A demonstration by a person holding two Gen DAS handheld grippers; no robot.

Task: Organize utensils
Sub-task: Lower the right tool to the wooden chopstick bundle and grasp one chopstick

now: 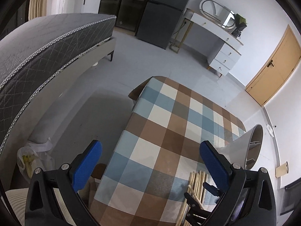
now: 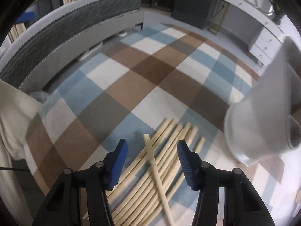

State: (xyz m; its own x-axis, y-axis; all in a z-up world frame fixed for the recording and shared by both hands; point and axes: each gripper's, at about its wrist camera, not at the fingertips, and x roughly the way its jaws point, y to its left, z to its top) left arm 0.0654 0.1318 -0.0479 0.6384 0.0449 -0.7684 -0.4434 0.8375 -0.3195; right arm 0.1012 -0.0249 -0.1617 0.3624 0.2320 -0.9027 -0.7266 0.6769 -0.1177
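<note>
Presently the right tool (image 2: 152,162) hangs half-open over chopsticks (image 2: 160,169) on the checked bench (image 2: 116,86), gripping nothing. A tipped white holder (image 2: 263,116) lies beside them. Left tool (image 1: 150,167) stands wide, empty.

Grey bed (image 1: 47,43), dark fridge (image 1: 161,18), white dresser (image 1: 223,54), wooden door (image 1: 274,67); perhaps curtains (image 1: 37,5).

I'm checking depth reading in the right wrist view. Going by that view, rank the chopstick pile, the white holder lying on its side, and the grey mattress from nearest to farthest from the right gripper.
1. chopstick pile: directly below and between the fingers of the right gripper.
2. white holder: on the table, off to the right.
3. grey mattress: beyond the table's far left edge.
</note>
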